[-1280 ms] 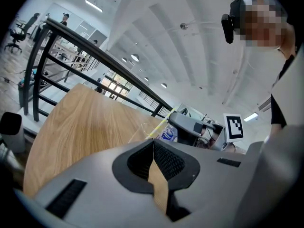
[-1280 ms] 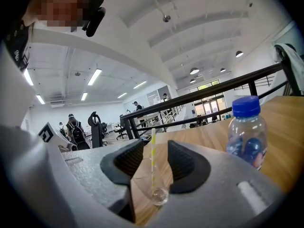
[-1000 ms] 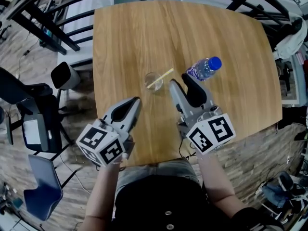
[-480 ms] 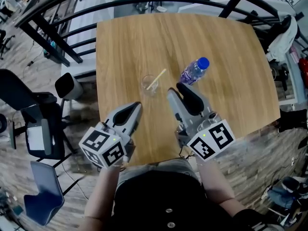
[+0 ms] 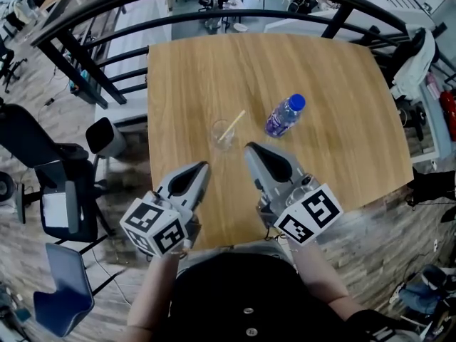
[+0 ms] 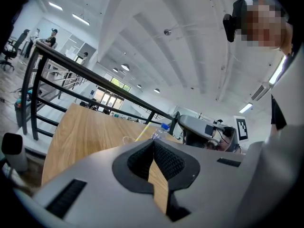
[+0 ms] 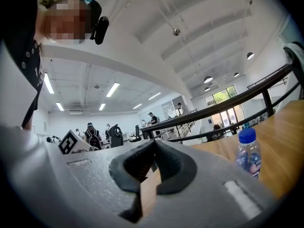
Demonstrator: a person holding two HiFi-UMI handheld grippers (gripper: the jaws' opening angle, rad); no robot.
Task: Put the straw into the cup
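Left tongs held low and near the person, pointing out over the worktop and a little downward. Ribbed black pads meet at the tips, nothing between them: closed, empty. Right tongs sit beside them, about level, nose aimed toward the cup. Their jaws are together too, nothing held. Each carries a marker cube at the rear, white with black squares.

Tong bodies are smooth grey plastic, tapering to a point, with dark textured rubber pads. The worktop is light wood with visible grain and rounded corners. The cup is small, clear and round, upright near the middle of the worktop, just ahead of both noses. The straw is thin, pale yellow and straight. It stands in the cup, leaning up and to the right over the rim. The bottle is clear plastic with a blue cap and a blue-purple label. It stands to the right of the cup, apart from it. A black metal railing curves round the far edge. A dark office chair stands on the wood-look floor at left.

Versus a second ago:
- Right tongs had their jaws spread near the cup. Now they are shut and pulled back toward the person, away from the bottle.
- Left tongs have also drawn back a little, jaws unchanged.
- Straw stays in the cup at the same lean.
- Bottle has not been moved.
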